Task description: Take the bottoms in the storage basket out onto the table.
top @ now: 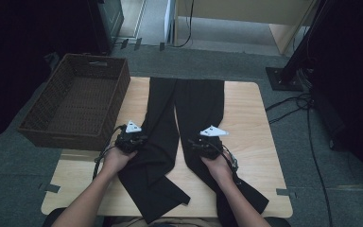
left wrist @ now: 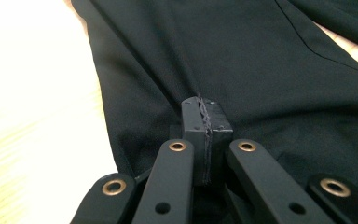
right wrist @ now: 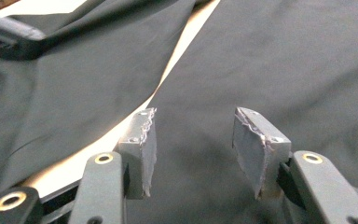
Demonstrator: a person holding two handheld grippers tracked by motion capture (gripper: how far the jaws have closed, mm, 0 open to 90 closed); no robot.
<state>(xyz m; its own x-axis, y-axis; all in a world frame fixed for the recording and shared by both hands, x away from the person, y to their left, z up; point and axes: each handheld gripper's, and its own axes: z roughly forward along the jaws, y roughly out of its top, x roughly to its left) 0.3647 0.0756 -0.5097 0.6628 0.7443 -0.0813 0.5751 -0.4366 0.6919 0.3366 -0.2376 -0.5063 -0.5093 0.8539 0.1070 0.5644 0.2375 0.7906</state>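
Note:
A pair of black trousers (top: 189, 109) lies flat on the wooden table (top: 248, 118), its legs running toward me. My left gripper (top: 131, 140) sits on the left leg just inside its outer edge. In the left gripper view its pads are pressed together (left wrist: 203, 103), with a crease of the black cloth (left wrist: 242, 56) running into their tips. My right gripper (top: 204, 143) rests on the right leg near its inner edge. In the right gripper view it stands open (right wrist: 193, 128) over the cloth (right wrist: 284, 56), and nothing is gripped between its pads.
A dark brown wicker basket (top: 68, 135) stands at the left, overhanging the table's left edge. Bare wood shows to the right of the trousers and at the front left. Cables (top: 293, 101) and a dark stand base (top: 283, 78) lie on the floor at the right.

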